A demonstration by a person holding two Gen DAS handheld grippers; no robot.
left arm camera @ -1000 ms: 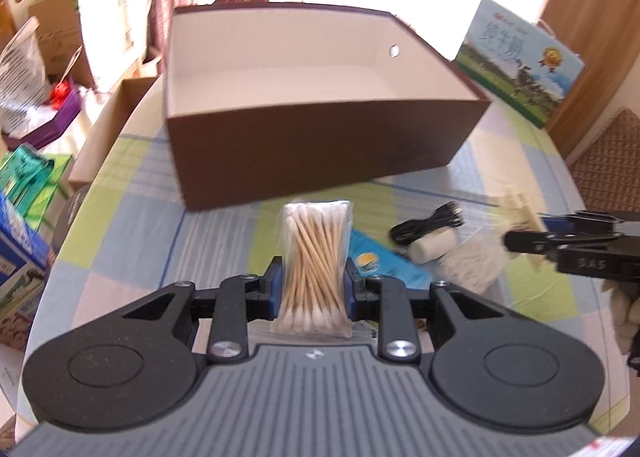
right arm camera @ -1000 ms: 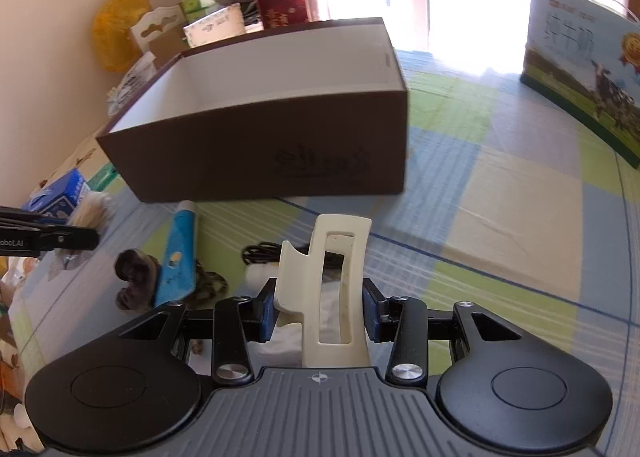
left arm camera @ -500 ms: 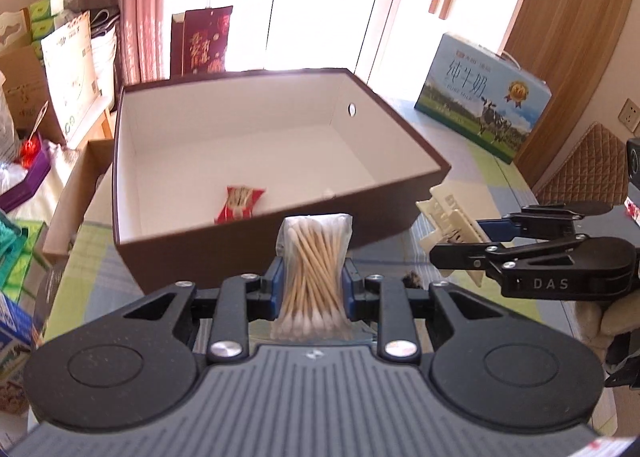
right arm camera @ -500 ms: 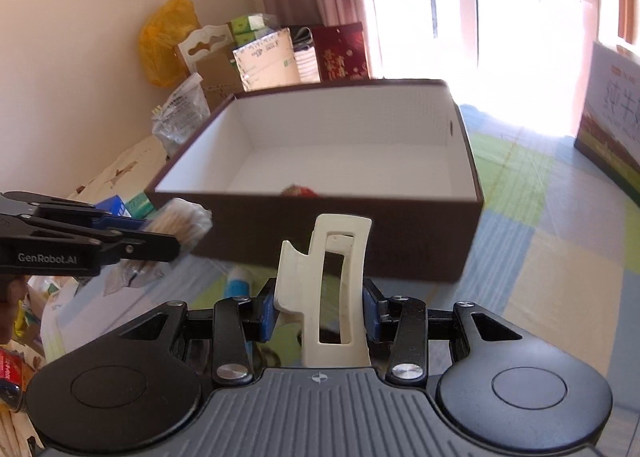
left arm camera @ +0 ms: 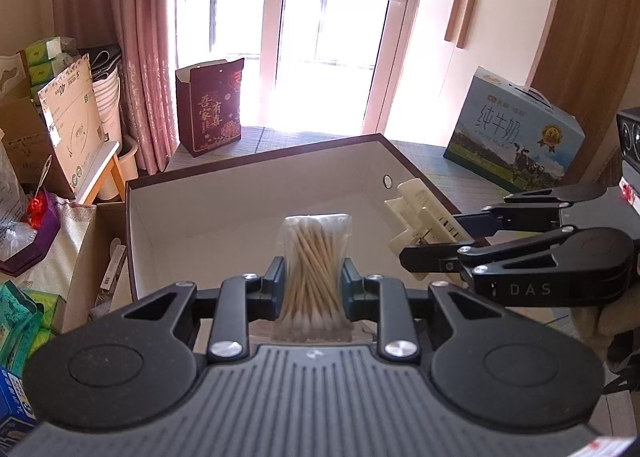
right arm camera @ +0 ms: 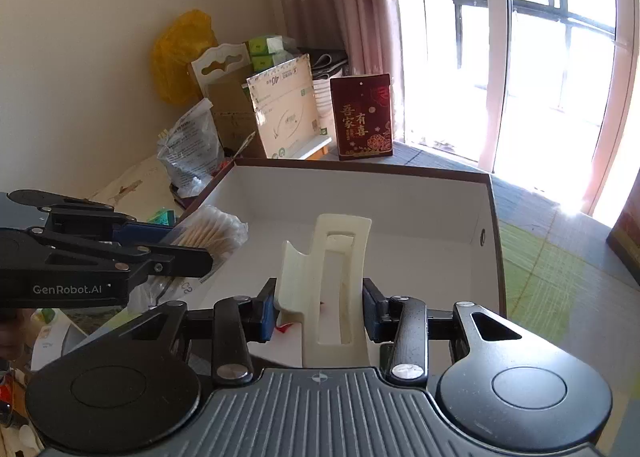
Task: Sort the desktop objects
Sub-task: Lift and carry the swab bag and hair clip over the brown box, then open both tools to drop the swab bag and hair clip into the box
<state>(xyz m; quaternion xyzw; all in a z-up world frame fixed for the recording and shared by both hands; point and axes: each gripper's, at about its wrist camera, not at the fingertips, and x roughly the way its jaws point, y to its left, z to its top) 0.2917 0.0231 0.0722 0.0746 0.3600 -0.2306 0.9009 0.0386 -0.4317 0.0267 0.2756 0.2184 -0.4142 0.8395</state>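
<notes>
Peeking red wrapper (right arm camera: 285, 327) in right view only; left tongs (left arm camera: 313, 285) pinching swabs (left arm camera: 314, 277), right tongs (right arm camera: 319, 307) hair clip (right arm camera: 332, 281).

1. A lived-in room of a home, used partly for storage.
2. Pink patterned curtains (left arm camera: 120, 29) hang upper left beside tall glazed balcony doors (left arm camera: 320, 13) at top centre.
3. Wooden-handled wardrobe doors (left arm camera: 464, 17) stand upper right.
4. Cardboard boxes (right arm camera: 280, 113), a yellow bag (right arm camera: 180, 53) and a red gift bag (right arm camera: 362, 117) crowd the wall.
5. A milk gift carton (left arm camera: 516, 133) sits at right.
</notes>
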